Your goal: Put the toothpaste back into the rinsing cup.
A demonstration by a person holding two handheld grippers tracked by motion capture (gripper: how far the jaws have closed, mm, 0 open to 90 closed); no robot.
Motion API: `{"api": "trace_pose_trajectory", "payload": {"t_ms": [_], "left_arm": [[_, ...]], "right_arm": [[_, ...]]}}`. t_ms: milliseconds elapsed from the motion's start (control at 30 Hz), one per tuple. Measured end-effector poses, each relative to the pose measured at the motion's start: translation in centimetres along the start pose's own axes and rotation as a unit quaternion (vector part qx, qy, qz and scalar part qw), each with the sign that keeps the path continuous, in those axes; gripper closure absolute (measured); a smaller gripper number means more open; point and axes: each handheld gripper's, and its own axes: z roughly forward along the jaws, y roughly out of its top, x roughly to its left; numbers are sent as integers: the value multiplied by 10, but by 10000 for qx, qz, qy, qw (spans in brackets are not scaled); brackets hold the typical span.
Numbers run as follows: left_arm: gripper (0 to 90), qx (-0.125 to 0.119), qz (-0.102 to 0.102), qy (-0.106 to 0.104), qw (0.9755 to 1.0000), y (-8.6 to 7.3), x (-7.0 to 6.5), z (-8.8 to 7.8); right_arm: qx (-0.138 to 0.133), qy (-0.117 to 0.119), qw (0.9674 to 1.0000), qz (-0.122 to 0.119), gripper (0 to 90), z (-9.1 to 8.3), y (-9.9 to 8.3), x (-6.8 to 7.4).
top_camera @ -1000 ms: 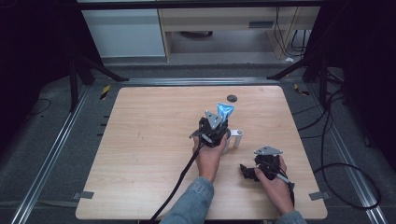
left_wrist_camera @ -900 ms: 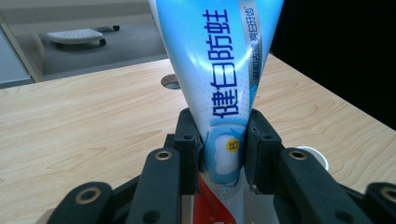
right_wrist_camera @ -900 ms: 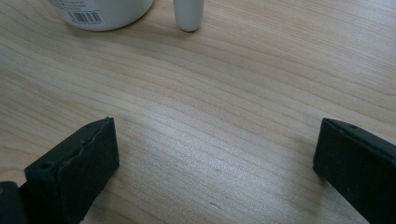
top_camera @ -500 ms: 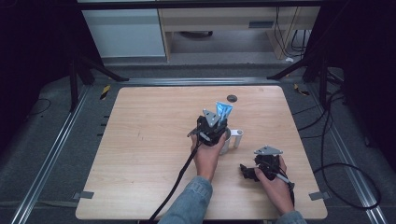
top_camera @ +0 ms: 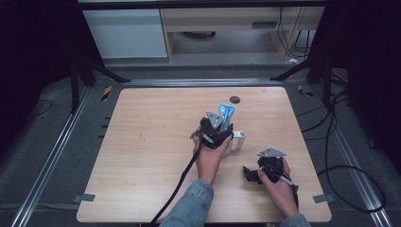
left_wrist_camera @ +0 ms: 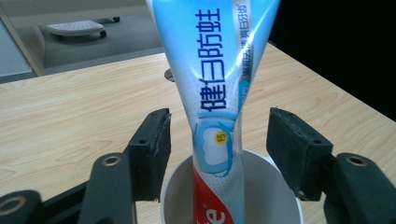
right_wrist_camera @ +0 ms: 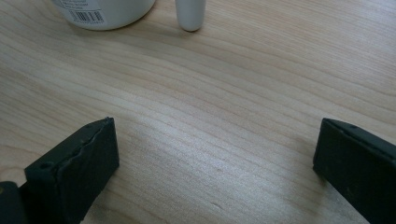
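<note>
Left jaws just opened off the toothpaste tube [left_wrist_camera: 217, 107], pads clear on both sides; right jaws wide, holding nothing.

Tube stands upright in the white cup [left_wrist_camera: 182, 196], blue end up, red end down inside. Left gripper [top_camera: 218, 128] sits over the cup near the middle of the wooden table [top_camera: 142, 142]. Right gripper [top_camera: 253, 174] rests low on the table towards the near right corner, apart from the cup, jaws over bare wood.

toothpaste tube [left_wrist_camera: 219, 93] upright in cup [left_wrist_camera: 280, 200], on table [top_camera: 151, 142]
</note>
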Motion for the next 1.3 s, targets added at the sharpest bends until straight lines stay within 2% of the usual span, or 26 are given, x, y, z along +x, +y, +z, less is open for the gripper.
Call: {"api": "trace_pose_trajectory", "payload": {"t_ms": [167, 300, 600, 733, 967, 1300], "left_arm": [[310, 132, -49, -66, 9999, 2, 4, -3], [215, 178, -211, -222, 9994, 4, 7, -7], [76, 444, -97, -496, 9977, 8, 10, -13], [60, 543, 140, -584, 9967, 9, 11, -16], [50, 665, 283, -601, 9956, 15, 12, -19], [51, 821, 492, -642, 9933, 20, 17, -24]], "right_arm": [[2, 2, 10000, 0, 4, 0, 0, 0], [3, 2, 10000, 4, 4, 0, 0, 0], [12, -4, 10000, -73, 4, 0, 0, -1], [14, -5, 10000, -68, 4, 0, 0, -1], [1, 3, 10000, 28, 4, 0, 0, 0], [1, -1, 10000, 25, 4, 0, 0, 0]]}}
